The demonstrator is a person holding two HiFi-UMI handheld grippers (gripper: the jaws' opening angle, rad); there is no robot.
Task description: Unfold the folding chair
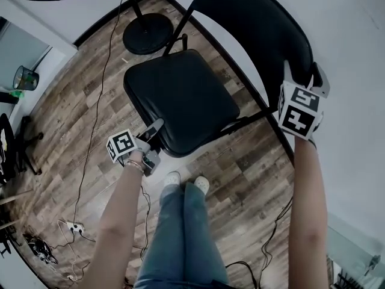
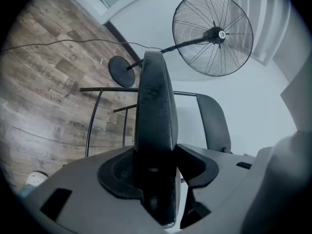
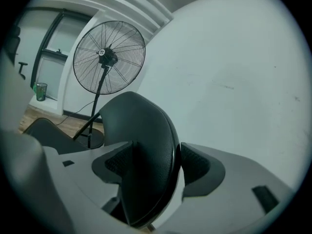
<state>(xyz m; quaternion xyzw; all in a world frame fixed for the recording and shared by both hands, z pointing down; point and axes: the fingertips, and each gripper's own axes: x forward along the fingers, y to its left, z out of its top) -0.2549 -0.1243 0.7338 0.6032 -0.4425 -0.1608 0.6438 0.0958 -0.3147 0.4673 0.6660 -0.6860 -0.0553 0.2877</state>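
**Seat down, back steadied: the chair looks all but open**

Here is the chair (image 1: 192,83), standing on the wood floor (image 1: 240,179) right in front of the person's shoes (image 1: 173,177), dead ahead at twelve o'clock. Its black padded seat (image 1: 174,107) lies close to level in the head view, and the backrest (image 1: 255,26) rises away toward one o'clock, by the pale wall.

The left tongs (image 1: 153,142) sit at the seat's seven o'clock corner, on the front edge. The left gripper view confirms it: the cushion runs edge-on straight between the jaws and both pads are clenched against it. That is a sensible spot, I would say, since the front lip is farthest from the hinge and gives the most leverage for pressing the seat flat.

At three o'clock the right tongs (image 1: 302,74) are clamped on the side edge of the backrest. Their own view shows the curved pad filling the gap, with the pads closed on it. My read is that this hand braces the frame so the chair does not skid or tip while the other hand works the seat.

A fan stand (image 1: 147,34) stands on the floor at eleven o'clock, just beyond the chair but apart from it.

Judging by the seat angle, the unfolding is nearly finished. The next thing to check is whether the seat is fully seated on its frame.
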